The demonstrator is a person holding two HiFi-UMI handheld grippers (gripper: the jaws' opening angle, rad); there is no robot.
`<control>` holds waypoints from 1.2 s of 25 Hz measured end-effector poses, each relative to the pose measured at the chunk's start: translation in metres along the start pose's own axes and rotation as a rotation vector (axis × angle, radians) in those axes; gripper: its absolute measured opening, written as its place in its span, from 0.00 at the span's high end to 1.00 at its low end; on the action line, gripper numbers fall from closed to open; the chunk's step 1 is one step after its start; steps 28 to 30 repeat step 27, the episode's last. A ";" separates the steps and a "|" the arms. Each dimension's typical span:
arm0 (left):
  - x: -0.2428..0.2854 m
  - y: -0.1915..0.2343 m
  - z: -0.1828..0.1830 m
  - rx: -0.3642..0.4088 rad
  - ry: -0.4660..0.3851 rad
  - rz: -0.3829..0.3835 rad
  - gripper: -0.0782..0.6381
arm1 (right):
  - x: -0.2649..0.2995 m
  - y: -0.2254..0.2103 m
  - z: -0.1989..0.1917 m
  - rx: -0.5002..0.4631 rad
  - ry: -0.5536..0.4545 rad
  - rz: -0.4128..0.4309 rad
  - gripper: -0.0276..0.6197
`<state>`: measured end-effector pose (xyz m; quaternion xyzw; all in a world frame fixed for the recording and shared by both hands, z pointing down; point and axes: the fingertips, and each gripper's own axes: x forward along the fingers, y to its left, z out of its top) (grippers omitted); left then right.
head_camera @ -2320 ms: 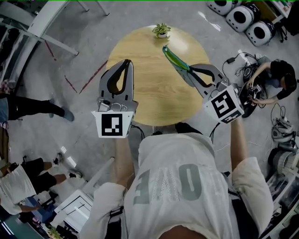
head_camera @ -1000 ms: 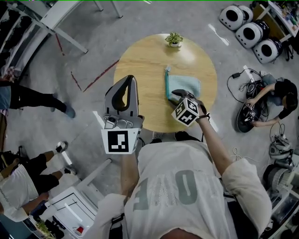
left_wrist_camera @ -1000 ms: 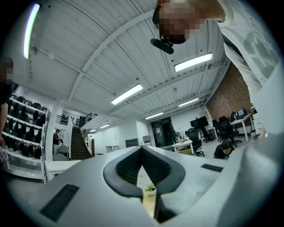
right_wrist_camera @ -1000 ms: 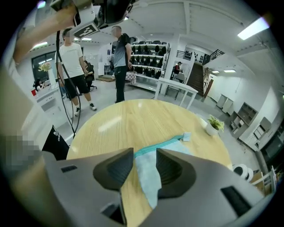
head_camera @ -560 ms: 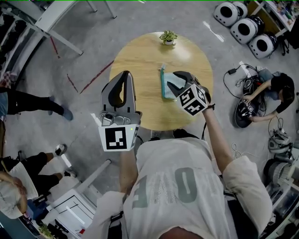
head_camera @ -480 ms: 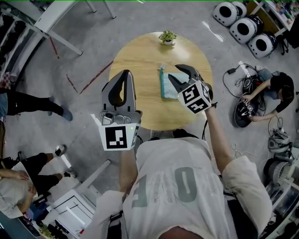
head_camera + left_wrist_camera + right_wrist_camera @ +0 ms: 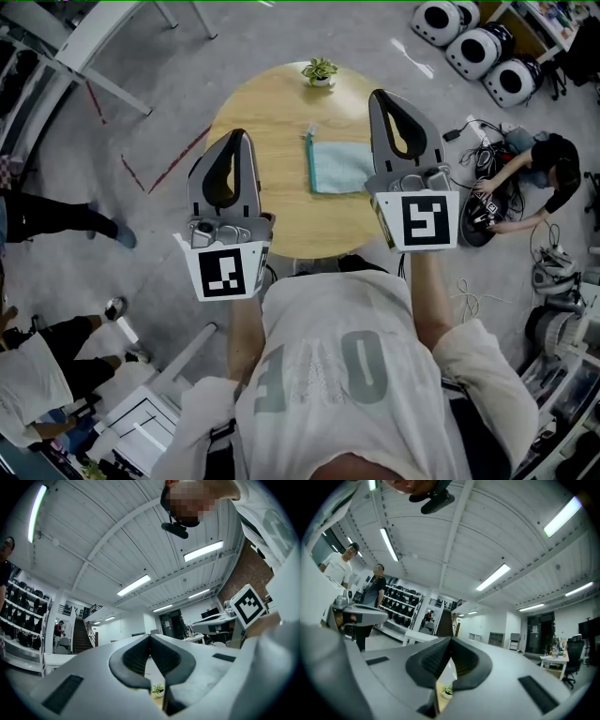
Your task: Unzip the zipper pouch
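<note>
Starting at the left of the head view, the left tongs [image 7: 238,134] hang in the air over the near left edge of the round tabletop [image 7: 253,103], much where they hung a second ago. In the left gripper view their tips meet with nothing between them, and past them only the room and ceiling show.

To their right, just right of the tabletop's middle, the teal zipper pouch [image 7: 337,167] now lies flat and alone, touched by neither tool. A little over two seconds ago it dangled from the right tongs above the wood; a second ago it was being laid down. A small potted plant [image 7: 321,69] stands well beyond it at the far edge.

Further right, the right tongs [image 7: 381,95] have changed most. Half a second ago they stood open just over the pouch; now they are lifted clear beside the tabletop's right edge and point outward, level with their partner. Their jaws have just been closing and now meet tip to tip on nothing, as the right gripper view shows.

My reading is that the pouch has been released and handling has stopped. Whether its zipper stands open I cannot tell from this height, so I cannot say that the task is done.
</note>
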<state>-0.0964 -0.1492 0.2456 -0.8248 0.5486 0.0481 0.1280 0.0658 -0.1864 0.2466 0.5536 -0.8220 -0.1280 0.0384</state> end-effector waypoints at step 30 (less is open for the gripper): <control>0.009 -0.009 0.009 -0.001 -0.037 -0.040 0.85 | -0.032 -0.001 0.008 0.052 -0.059 -0.085 0.91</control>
